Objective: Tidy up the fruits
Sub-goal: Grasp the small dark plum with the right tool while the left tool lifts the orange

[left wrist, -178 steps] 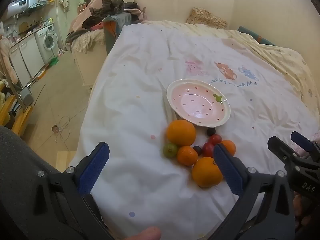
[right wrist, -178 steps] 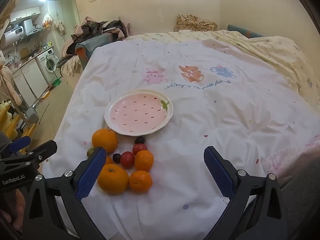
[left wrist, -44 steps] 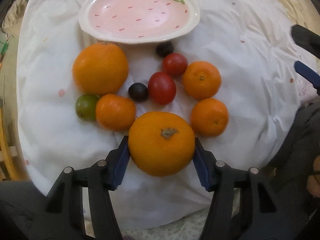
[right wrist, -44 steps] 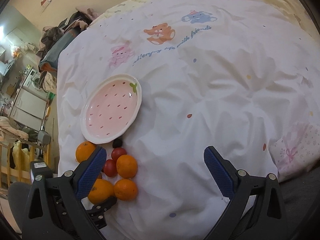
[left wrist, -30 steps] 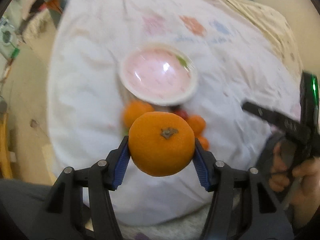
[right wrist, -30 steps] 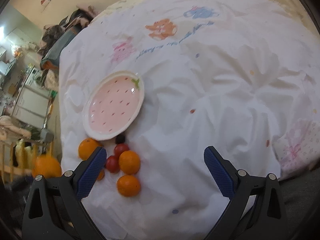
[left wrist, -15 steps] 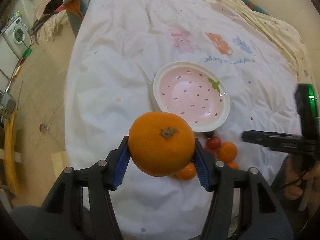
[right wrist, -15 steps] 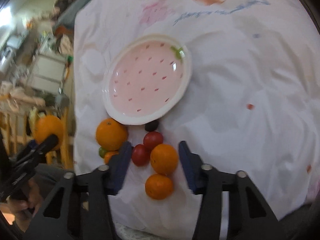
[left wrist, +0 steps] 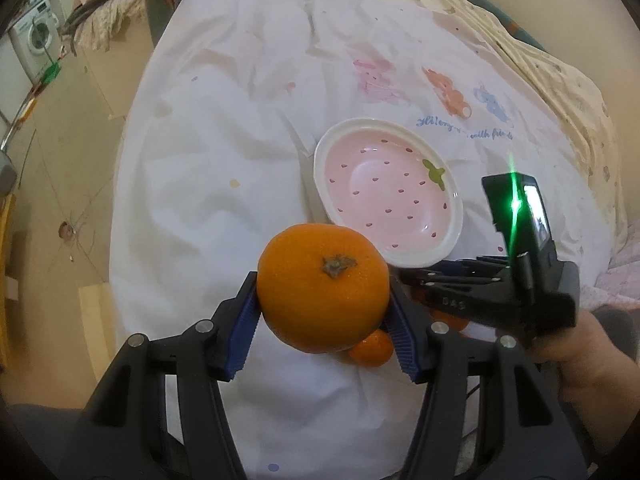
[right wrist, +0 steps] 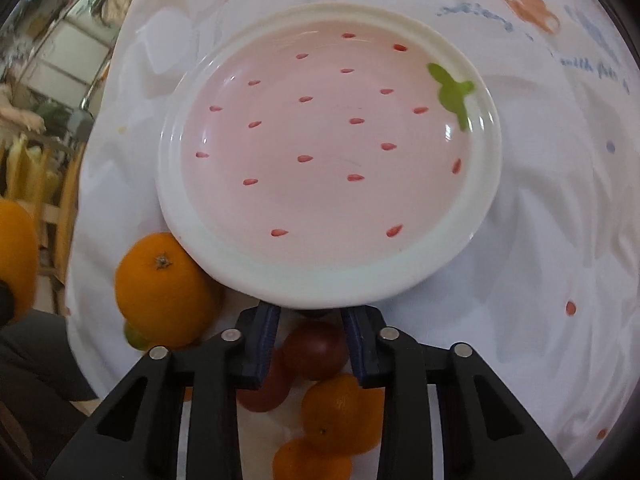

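The large round orange with a dry stem button (left wrist: 323,294) hangs clear above the near edge of the white printed bedsheet (left wrist: 224,140), clamped at its widest girth between the blue ribbed pads of the left gripper (left wrist: 324,320). It is probably fairly heavy, firm and smooth-skinned, so a hold across the middle, at 3 and 9 o'clock as here, looks safest; a hold nearer one end might let it slip out.

The pink strawberry-patterned ceramic plate (left wrist: 404,258) lies at 1 o'clock from the orange, with nothing on it.

The right wrist view shows what the left cannot. The right gripper (right wrist: 310,320) has just been closing and now stands nearly together on a small dark round fruit (right wrist: 316,313) at the plate's 6 o'clock rim, with a dark red tomato (right wrist: 316,350) just behind it. That fruit looks soft, so it wants a light pinch.

Only the left wrist view shows the person's hand (left wrist: 580,348) holding that gripper.
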`<move>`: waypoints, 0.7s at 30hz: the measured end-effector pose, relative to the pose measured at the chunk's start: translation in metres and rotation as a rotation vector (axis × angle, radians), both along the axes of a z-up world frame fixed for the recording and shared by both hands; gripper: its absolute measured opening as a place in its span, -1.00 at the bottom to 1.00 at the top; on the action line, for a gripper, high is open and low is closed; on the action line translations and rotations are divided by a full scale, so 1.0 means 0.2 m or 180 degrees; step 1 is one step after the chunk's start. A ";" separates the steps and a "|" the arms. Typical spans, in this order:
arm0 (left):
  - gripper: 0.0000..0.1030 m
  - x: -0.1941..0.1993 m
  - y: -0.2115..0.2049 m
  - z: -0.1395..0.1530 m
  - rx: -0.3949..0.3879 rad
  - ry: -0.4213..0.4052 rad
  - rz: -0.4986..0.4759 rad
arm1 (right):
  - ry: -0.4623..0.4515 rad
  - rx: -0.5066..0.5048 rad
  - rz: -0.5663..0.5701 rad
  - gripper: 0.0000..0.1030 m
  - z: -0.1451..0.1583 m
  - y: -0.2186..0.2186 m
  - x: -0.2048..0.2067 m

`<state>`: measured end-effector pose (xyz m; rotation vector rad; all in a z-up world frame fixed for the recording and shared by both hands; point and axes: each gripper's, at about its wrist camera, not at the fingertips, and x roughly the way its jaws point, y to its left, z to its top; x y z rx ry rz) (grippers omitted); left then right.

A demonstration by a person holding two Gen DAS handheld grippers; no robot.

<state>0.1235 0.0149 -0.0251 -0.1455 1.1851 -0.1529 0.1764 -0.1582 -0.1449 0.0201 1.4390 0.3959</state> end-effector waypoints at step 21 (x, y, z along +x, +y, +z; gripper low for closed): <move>0.07 -0.01 -0.02 0.00 0.0084 -0.0052 0.0098 | -0.0188 0.0483 -0.0194 -0.73 0.25 -0.32 -0.15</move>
